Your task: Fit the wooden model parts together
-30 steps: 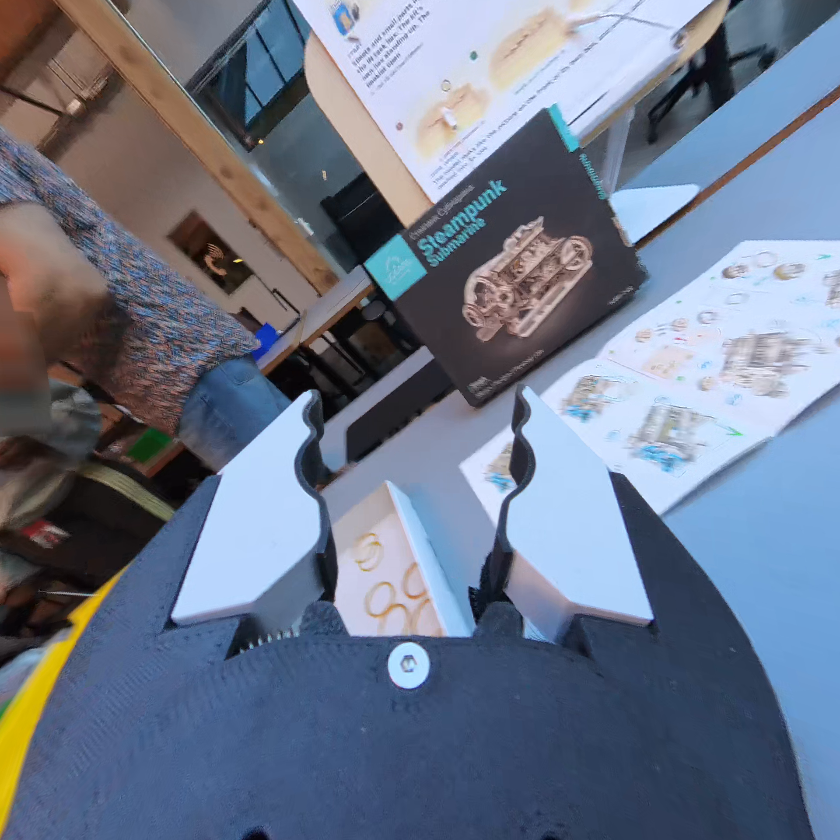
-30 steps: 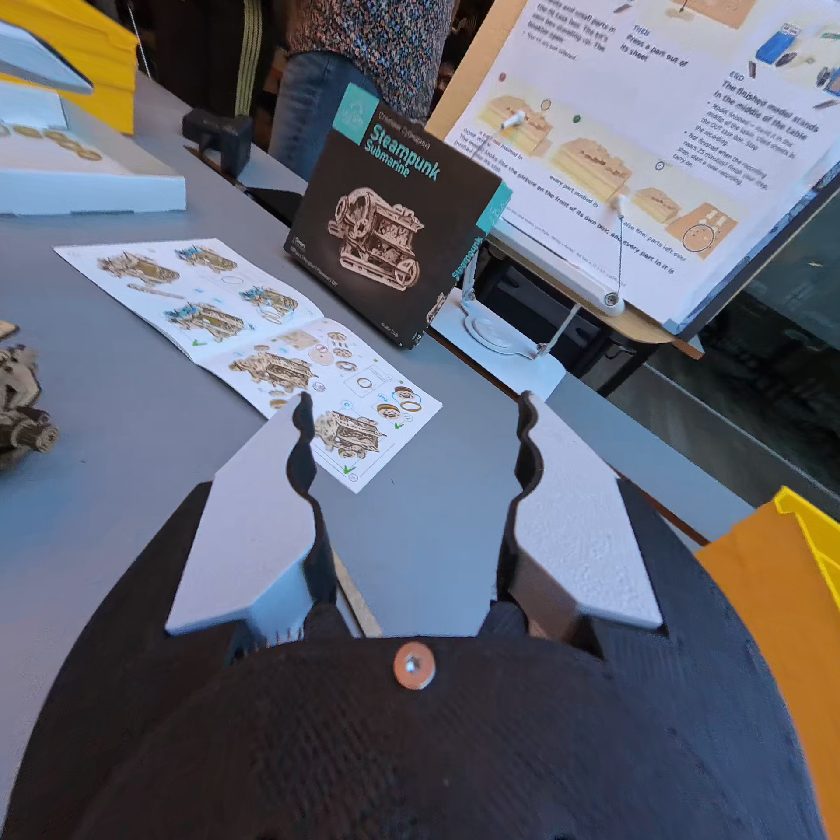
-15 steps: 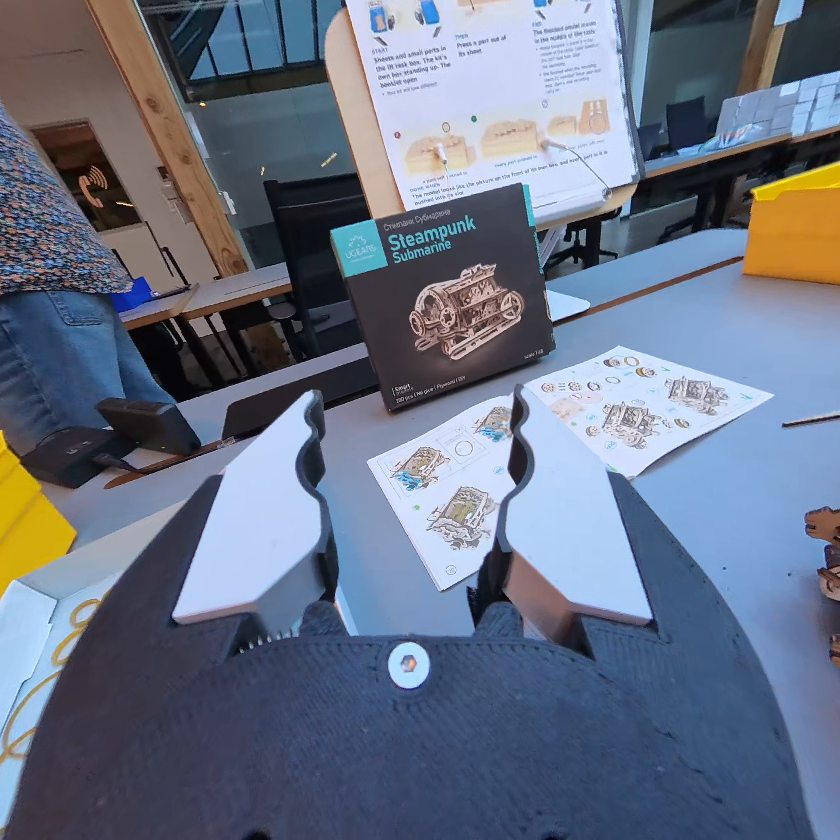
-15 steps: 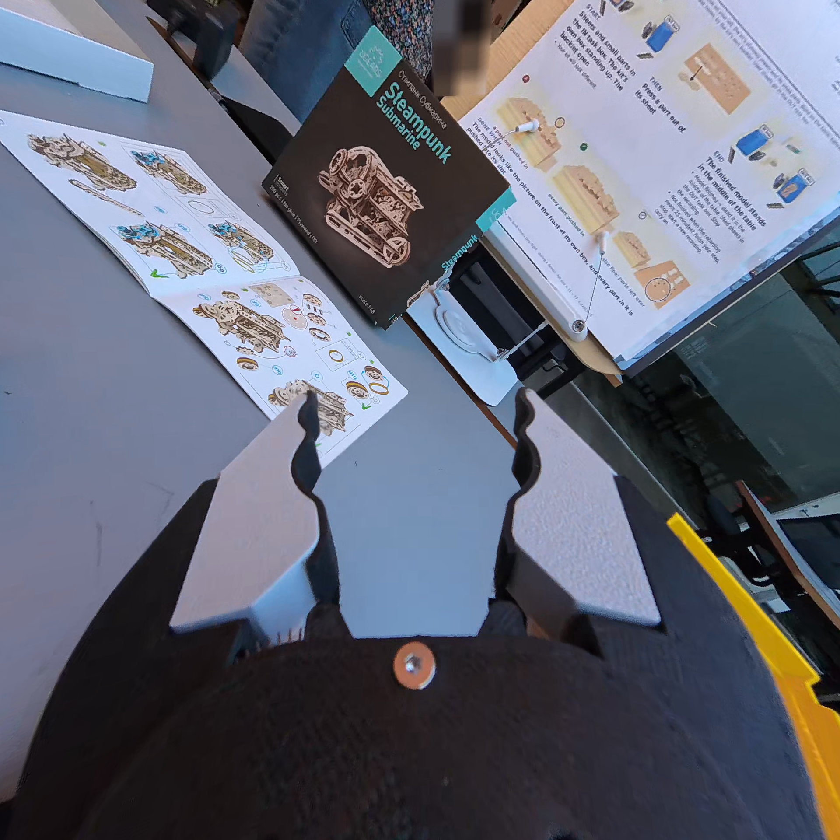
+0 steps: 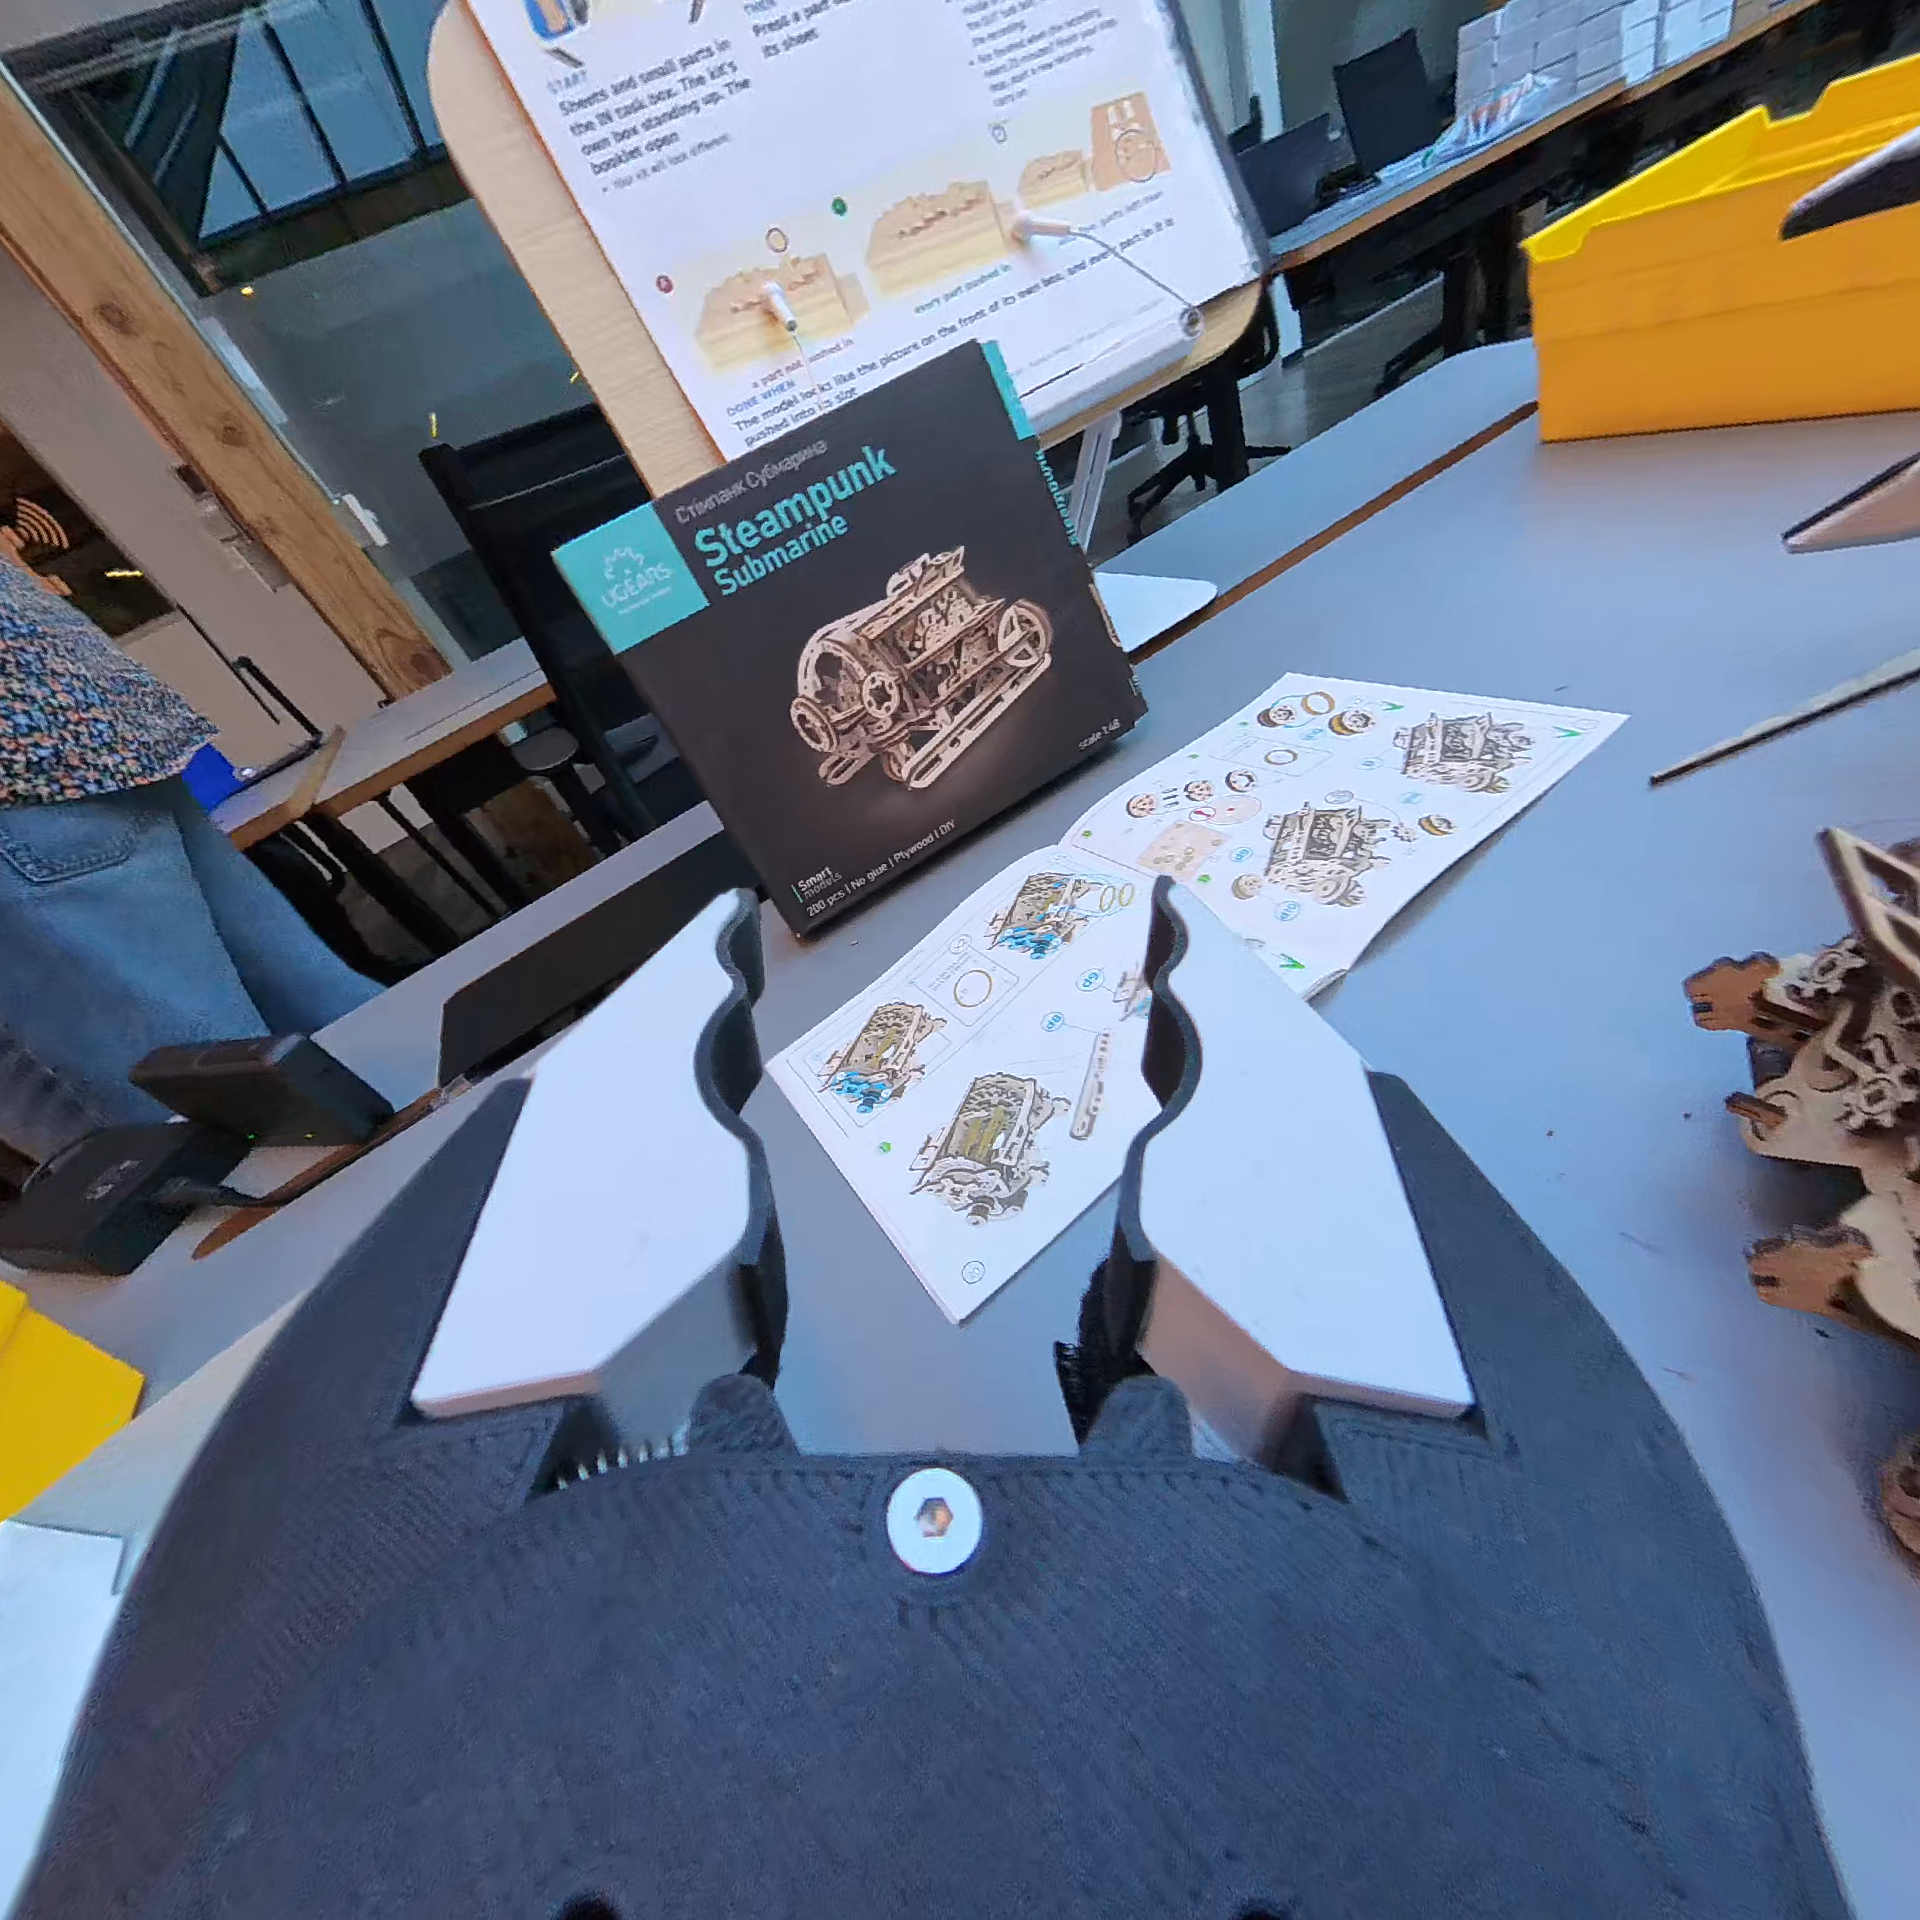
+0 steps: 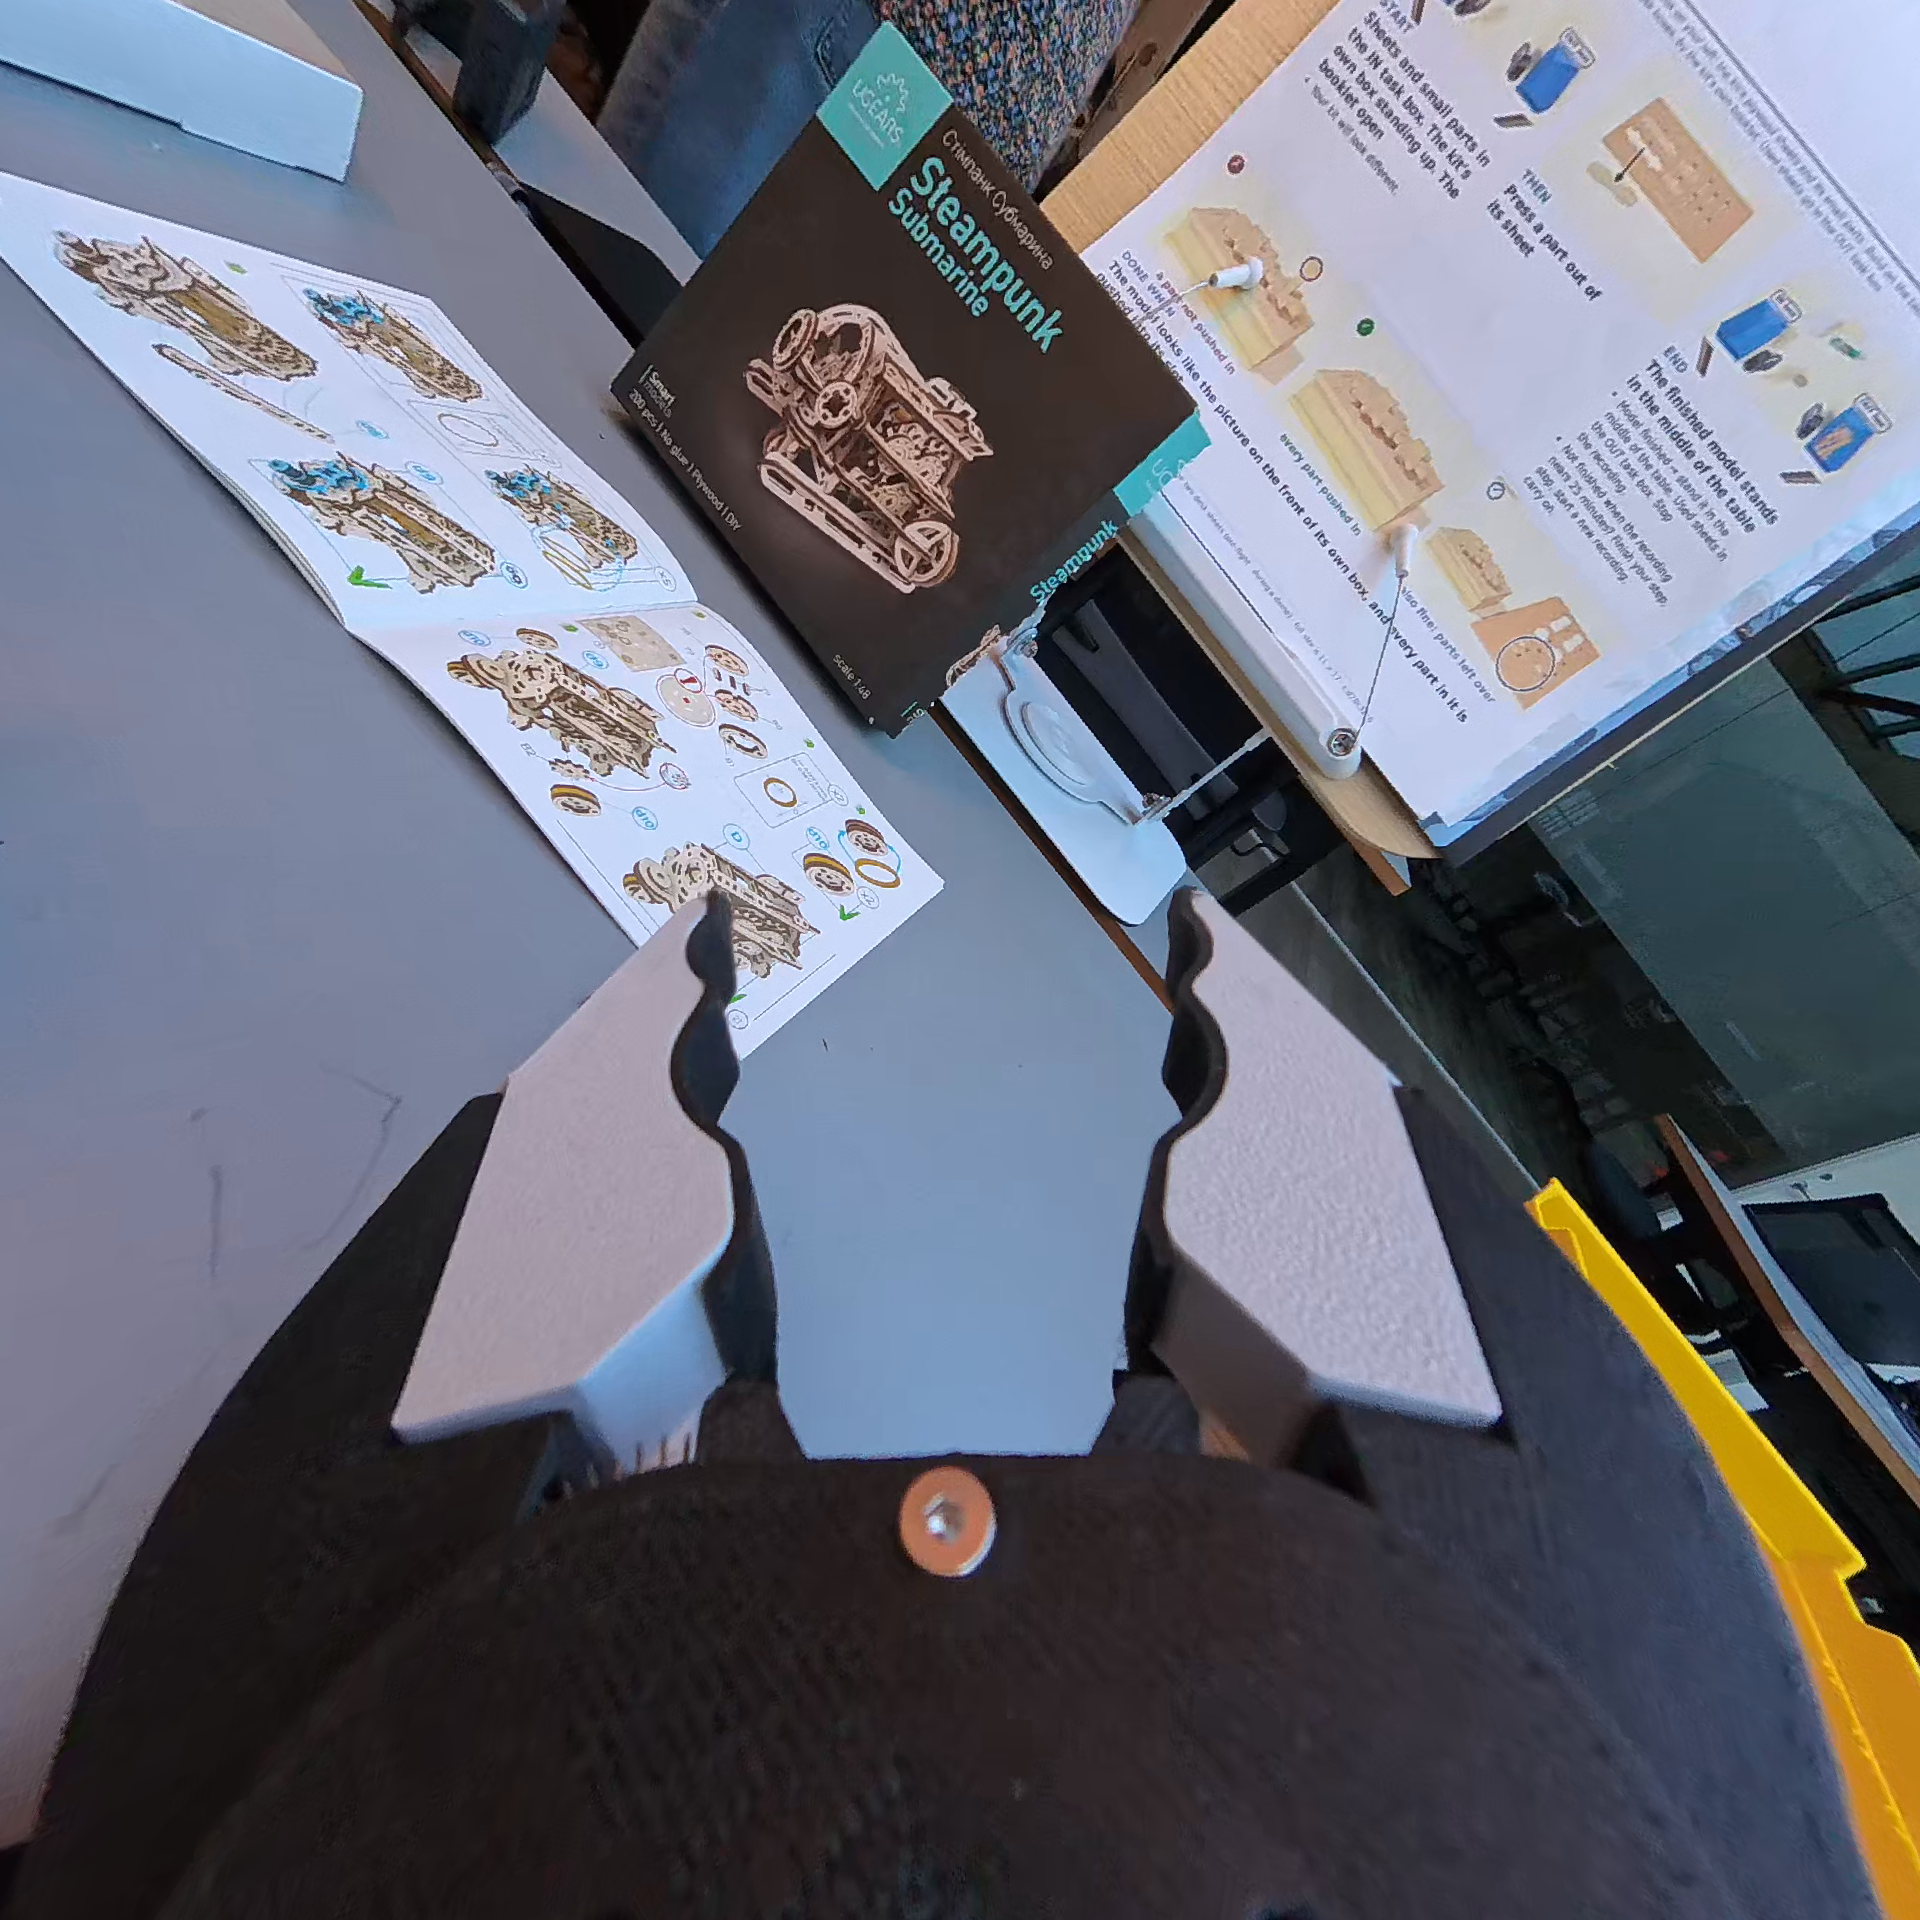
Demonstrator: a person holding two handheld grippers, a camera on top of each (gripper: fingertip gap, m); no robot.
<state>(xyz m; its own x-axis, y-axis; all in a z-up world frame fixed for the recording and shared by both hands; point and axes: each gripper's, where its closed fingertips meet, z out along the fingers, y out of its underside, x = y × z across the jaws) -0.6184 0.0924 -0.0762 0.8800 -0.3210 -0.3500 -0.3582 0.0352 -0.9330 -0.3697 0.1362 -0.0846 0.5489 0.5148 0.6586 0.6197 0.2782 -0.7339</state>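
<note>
A partly built wooden model (image 5: pixel 1839 1091) sits on the grey table (image 5: pixel 1610 623) at the right edge of the left wrist view. My left gripper (image 5: pixel 951 925) is open and empty, held above the table to the left of the model, over the open instruction booklet (image 5: pixel 1195 914). A thin wooden stick (image 5: pixel 1787 717) lies beyond the model. My right gripper (image 6: pixel 951 914) is open and empty above the table, at the near corner of the booklet (image 6: pixel 468 582). The model does not show in the right wrist view.
The dark kit box (image 5: pixel 862 644) stands upright behind the booklet, also in the right wrist view (image 6: pixel 904 405). An instruction board (image 6: pixel 1507 343) leans behind it. Yellow bins (image 5: pixel 1714 281) stand far right. A white box (image 6: pixel 197 83) lies far left. A person (image 5: pixel 94 831) stands beyond the table.
My left gripper has swung right, from the white box of rings towards the booklet and model. My right gripper has tilted and turned right, so the model left its view. Both stayed open.
</note>
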